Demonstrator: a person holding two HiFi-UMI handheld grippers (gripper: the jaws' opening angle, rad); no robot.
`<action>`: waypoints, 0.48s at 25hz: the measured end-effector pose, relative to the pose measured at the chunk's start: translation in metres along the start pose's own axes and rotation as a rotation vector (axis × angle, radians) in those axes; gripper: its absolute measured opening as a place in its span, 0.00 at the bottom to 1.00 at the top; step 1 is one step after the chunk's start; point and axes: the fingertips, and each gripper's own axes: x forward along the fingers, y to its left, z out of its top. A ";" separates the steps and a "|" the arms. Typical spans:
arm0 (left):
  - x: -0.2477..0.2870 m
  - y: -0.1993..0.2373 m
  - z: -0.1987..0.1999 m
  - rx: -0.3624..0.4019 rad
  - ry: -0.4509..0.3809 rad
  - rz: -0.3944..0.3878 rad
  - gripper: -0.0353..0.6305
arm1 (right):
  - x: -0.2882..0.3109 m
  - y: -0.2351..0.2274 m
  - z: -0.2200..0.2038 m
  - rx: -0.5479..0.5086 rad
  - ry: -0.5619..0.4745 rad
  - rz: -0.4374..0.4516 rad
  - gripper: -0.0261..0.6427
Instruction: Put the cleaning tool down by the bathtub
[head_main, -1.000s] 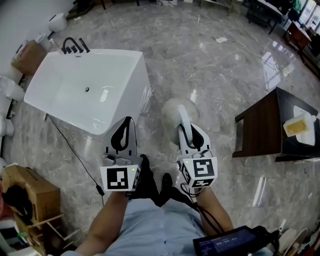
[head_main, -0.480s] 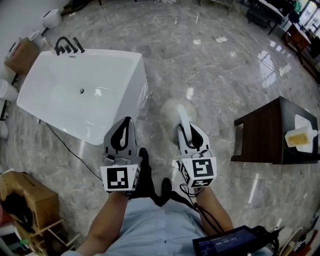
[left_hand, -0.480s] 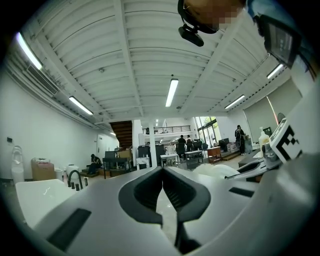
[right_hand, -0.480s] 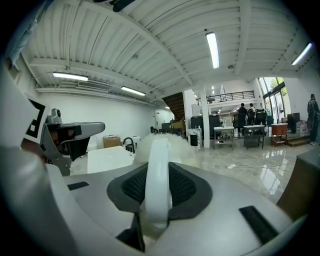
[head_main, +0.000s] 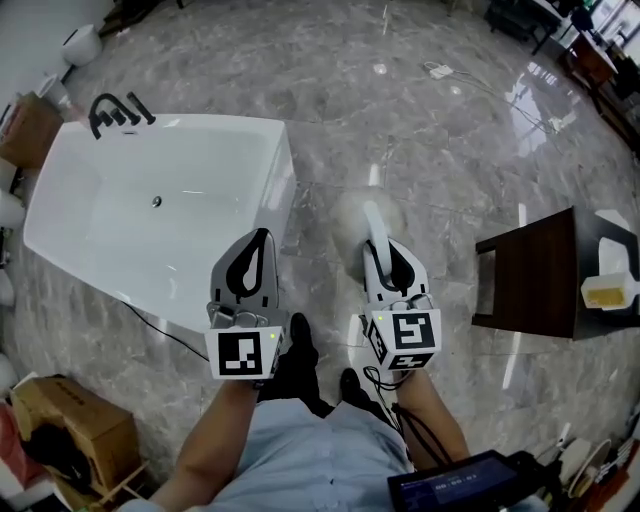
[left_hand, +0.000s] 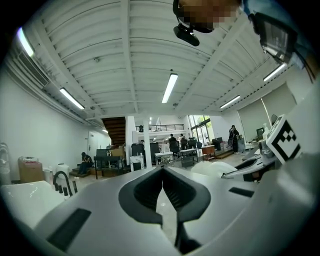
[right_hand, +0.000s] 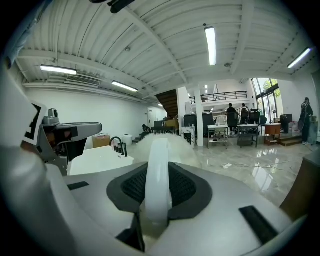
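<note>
No word, brand or number can be read anywhere. The left cube (head_main: 243, 353) on the left tongs (head_main: 261, 238) and the right cube (head_main: 403, 338) on the right tongs (head_main: 378, 246) bear only black-and-white square patterns, no letters or digits. Any print on the cardboard box (head_main: 75, 420) is too small to tell.

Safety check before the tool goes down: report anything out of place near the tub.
A black cord trails loose across the floor from the tub's near edge, close to the person's feet. Nothing looks spilled or damaged.
</note>
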 end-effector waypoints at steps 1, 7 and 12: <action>0.010 0.009 0.001 0.002 -0.005 -0.008 0.08 | 0.011 0.001 0.004 -0.001 -0.001 -0.006 0.19; 0.060 0.043 -0.003 -0.010 -0.031 -0.053 0.08 | 0.064 0.007 0.015 0.000 0.001 -0.040 0.19; 0.089 0.055 -0.007 -0.014 -0.028 -0.082 0.08 | 0.091 0.007 0.017 0.003 0.003 -0.060 0.19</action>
